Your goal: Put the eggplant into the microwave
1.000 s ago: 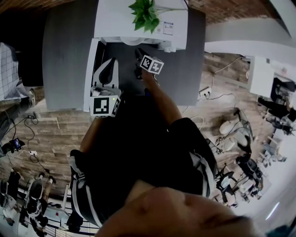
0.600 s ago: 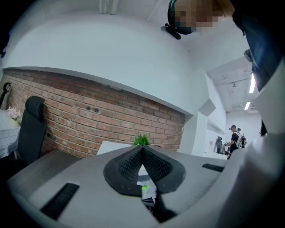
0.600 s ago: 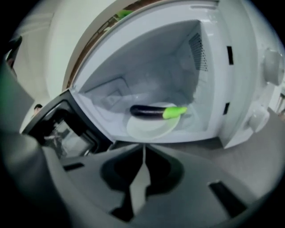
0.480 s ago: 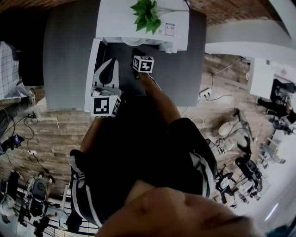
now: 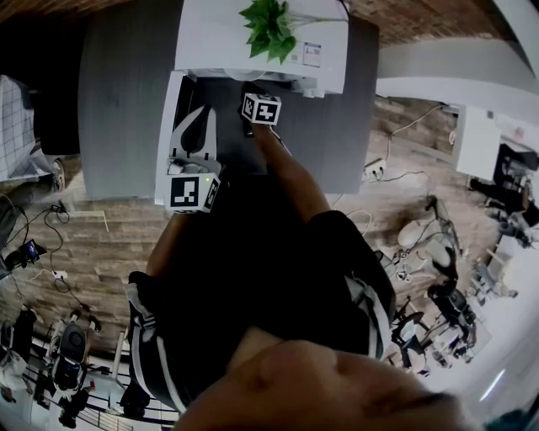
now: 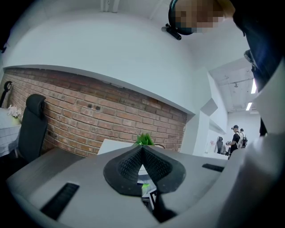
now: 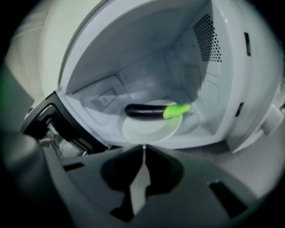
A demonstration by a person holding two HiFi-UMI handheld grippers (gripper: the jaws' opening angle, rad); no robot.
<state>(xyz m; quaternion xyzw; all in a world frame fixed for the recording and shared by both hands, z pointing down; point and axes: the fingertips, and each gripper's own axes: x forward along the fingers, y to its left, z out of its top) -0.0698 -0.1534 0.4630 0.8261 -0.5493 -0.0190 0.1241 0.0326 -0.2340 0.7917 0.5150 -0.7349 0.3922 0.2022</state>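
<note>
A dark purple eggplant with a bright green stem end lies on the glass turntable inside the white microwave, whose door hangs open at the left. My right gripper is shut and empty just outside the cavity's front edge; in the head view it sits below the microwave. My left gripper is shut on nothing and points level toward the brick wall; in the head view it lies by the open door.
A green potted plant stands on top of the microwave. The grey table carries the microwave. A black office chair is at the table's left, and cables and other gear lie on the wooden floor.
My right gripper has shifted a little left and up toward the microwave opening and rolled, its marker cube now facing differently. The left gripper has stayed put.
</note>
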